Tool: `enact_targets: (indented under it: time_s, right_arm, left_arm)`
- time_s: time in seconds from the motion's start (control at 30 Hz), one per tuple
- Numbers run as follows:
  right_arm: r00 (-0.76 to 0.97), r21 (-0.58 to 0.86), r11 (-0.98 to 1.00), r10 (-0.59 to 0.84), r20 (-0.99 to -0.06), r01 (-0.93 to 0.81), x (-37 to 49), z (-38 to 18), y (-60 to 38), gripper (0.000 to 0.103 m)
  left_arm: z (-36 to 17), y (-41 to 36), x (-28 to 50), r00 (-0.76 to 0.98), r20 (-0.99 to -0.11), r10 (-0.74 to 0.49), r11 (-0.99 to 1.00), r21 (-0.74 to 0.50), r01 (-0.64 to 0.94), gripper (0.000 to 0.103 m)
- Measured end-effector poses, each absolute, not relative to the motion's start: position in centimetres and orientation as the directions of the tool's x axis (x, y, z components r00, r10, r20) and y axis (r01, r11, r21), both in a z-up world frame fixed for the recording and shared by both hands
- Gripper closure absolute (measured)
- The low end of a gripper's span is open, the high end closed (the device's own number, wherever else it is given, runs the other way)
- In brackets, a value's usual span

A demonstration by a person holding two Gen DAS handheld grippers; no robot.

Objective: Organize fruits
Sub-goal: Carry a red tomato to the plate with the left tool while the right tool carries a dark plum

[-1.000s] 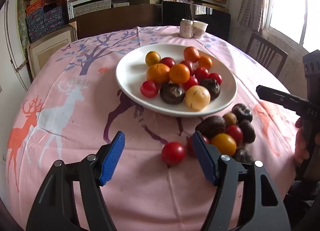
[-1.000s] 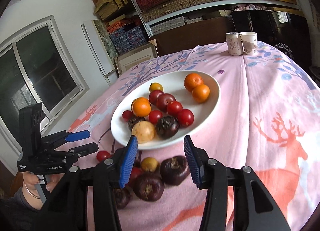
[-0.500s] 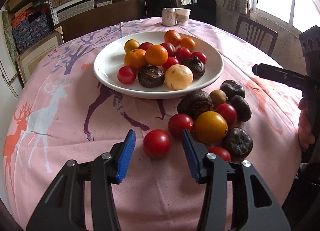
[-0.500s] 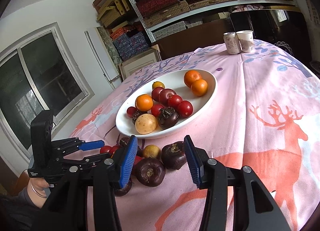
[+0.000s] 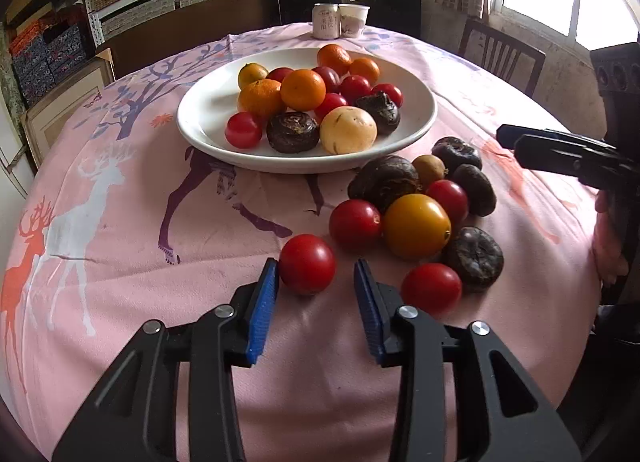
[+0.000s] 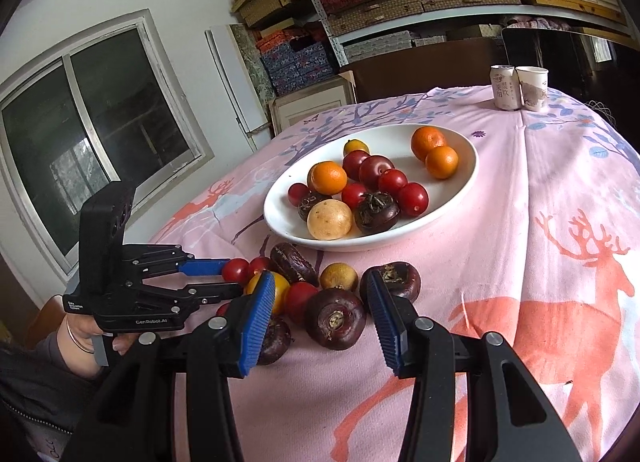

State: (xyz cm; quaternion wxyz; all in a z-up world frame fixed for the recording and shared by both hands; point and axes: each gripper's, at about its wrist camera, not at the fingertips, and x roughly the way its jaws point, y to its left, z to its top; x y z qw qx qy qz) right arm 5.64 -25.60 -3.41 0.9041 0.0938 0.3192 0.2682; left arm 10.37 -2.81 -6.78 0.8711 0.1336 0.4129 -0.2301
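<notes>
A can (image 5: pixel 325 21) and a paper cup (image 5: pixel 353 19) stand side by side at twelve o'clock. A wooden chair (image 5: pixel 502 53) sits at two o'clock.

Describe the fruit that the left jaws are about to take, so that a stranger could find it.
Start at the white plate and go to the fruit heap lying on the pink cloth before it. The red tomato lies at the heap's near left edge, between the left gripper's open jaws; unlike the other red ones, it touches no fruit.

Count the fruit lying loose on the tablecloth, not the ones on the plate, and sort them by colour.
red fruits: 4
dark fruits: 4
yellow fruits: 2
Total: 10
</notes>
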Motion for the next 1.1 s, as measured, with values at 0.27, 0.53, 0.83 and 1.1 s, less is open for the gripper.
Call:
enact_targets:
  time_s: [0.27, 0.53, 0.83, 1.1]
  right_arm:
    - [0.610, 0.266, 0.870, 0.483, -0.629, -0.414, 5.6, -4.4, -24.1, 0.055]
    - [0.536, 0.211, 0.894, 0.411, -0.738, -0.395, 7.4, -5.8, -22.2, 0.063]
    - [0.603, 0.361, 0.847, 0.531, -0.595, -0.390, 6.2, -3.8, -25.4, 0.065]
    - [0.667, 0.307, 0.883, 0.470, -0.579, -0.356, 12.6, 0.6, -25.1, 0.064]
  left_arm:
    - [-5.5, -1.2, 10.3, 0.604, -0.719, -0.344, 0.881, -0.025, 0.473, 0.075]
    - [-4.8, -0.9, 9.0, 0.647, -0.675, -0.354, 0.890, -0.031, 0.455, 0.075]
    - [-4.1, -0.2, 9.5, 0.644, -0.663, -0.381, 0.894, -0.086, 0.440, 0.075]
    - [0.1, -2.9, 13.9, 0.688, -0.626, -0.367, 0.895, -0.035, 0.445, 0.075]
